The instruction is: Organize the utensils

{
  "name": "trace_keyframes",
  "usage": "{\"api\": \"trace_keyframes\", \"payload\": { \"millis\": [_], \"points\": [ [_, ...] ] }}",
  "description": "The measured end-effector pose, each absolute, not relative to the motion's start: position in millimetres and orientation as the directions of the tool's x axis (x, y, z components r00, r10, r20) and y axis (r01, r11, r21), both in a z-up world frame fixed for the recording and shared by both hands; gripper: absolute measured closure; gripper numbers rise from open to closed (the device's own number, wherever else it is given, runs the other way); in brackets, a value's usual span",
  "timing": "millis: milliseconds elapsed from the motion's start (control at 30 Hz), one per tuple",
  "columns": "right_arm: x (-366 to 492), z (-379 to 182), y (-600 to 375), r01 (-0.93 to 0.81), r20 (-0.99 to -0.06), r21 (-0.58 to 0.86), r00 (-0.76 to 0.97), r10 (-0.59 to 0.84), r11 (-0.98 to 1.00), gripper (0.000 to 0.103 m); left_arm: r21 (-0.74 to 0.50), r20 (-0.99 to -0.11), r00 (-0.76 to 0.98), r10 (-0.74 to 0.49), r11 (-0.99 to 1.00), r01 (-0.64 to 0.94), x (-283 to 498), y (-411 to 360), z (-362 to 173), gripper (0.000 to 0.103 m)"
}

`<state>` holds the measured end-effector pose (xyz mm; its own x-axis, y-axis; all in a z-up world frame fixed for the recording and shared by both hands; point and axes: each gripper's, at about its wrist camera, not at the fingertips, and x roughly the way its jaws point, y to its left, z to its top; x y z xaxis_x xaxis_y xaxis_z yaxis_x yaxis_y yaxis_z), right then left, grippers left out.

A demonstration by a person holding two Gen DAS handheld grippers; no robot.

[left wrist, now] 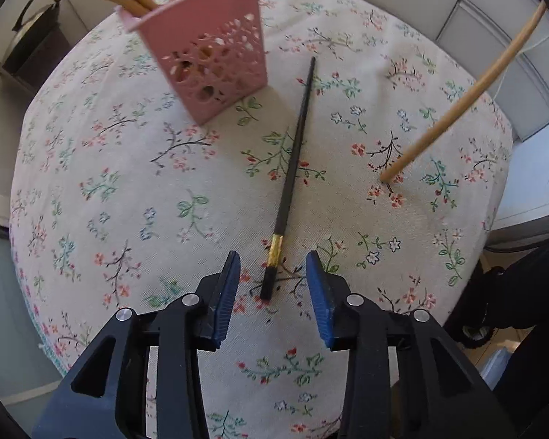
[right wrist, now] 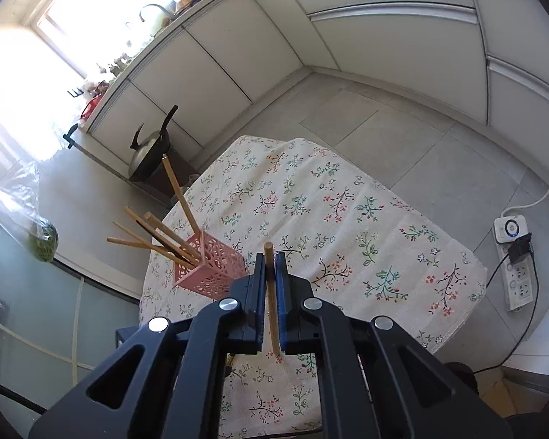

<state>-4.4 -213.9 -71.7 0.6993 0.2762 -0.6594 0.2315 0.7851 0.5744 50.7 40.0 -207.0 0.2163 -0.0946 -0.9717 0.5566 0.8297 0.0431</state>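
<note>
- Left wrist view: your left gripper (left wrist: 272, 274) stands parted, straddling the black gold-banded chopstick (left wrist: 292, 179), untouched.
- Your right gripper (right wrist: 270, 267) clamps a tan wooden chopstick (right wrist: 271, 292).

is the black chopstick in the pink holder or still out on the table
Out: the black chopstick lies flat on the floral tablecloth, beside the pink holder.

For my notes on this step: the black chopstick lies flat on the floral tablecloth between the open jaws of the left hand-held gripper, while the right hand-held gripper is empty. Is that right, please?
Not quite: the right hand-held gripper is not empty. In the right wrist view it is shut on a wooden chopstick. The rest stands: the black chopstick lies flat on the floral tablecloth between the open jaws of the left hand-held gripper.
</note>
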Motion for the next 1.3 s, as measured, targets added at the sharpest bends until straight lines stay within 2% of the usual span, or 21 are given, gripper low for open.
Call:
{"api": "trace_keyframes", "payload": {
  "millis": [167,233,267,367,467,600,767,1067,1300],
  "points": [
    [-6.3,-74.3,-222.7,0.242,-0.662,0.582,0.696,0.278,0.776,0.098,0.020,-0.974,0.198,-0.111,0.828,0.561,57.8,36.7,-217.3,0.066],
    [-8.1,-73.0,-224.4,0.240,-0.657,0.583,0.701,0.276,0.777,0.098,0.012,-0.974,0.193,-0.116,0.828,0.561,58.5,37.0,-216.0,0.081],
    [-9.3,-71.9,-225.2,0.238,-0.654,0.584,0.705,0.276,0.776,0.098,0.011,-0.975,0.188,-0.120,0.817,0.576,55.1,35.7,-215.3,0.096],
    [-13.5,-65.5,-225.8,0.222,-0.637,0.590,0.719,0.278,0.776,0.098,0.056,-0.970,0.219,-0.109,0.774,0.631,34.6,26.9,-207.3,0.097],
    [-20.2,-55.1,-224.1,0.199,-0.617,0.580,0.741,0.266,0.790,0.098,0.069,-0.939,0.300,-0.167,0.763,0.643,11.1,25.8,-174.8,0.097],
    [-29.3,-41.1,-223.3,0.167,-0.589,0.570,0.766,0.258,0.805,0.098,0.059,-0.858,0.433,-0.278,0.782,0.620,-20.6,37.1,-120.7,0.097],
    [-37.4,-27.4,-222.3,0.141,-0.561,0.571,0.786,0.259,0.809,0.098,0.029,-0.755,0.560,-0.342,0.835,0.550,-35.7,46.2,-72.8,0.097],
    [-45.9,5.6,-197.8,0.023,-0.505,0.546,0.807,0.307,0.837,0.098,-0.027,-0.654,0.664,-0.362,0.888,0.458,-36.7,65.4,-34.8,0.097],
    [-42.7,40.4,-184.0,-0.052,-0.469,0.531,0.813,0.345,0.846,0.098,-0.063,-0.536,0.764,-0.358,0.920,0.386,-22.4,87.6,5.7,0.097]
  ]
}}
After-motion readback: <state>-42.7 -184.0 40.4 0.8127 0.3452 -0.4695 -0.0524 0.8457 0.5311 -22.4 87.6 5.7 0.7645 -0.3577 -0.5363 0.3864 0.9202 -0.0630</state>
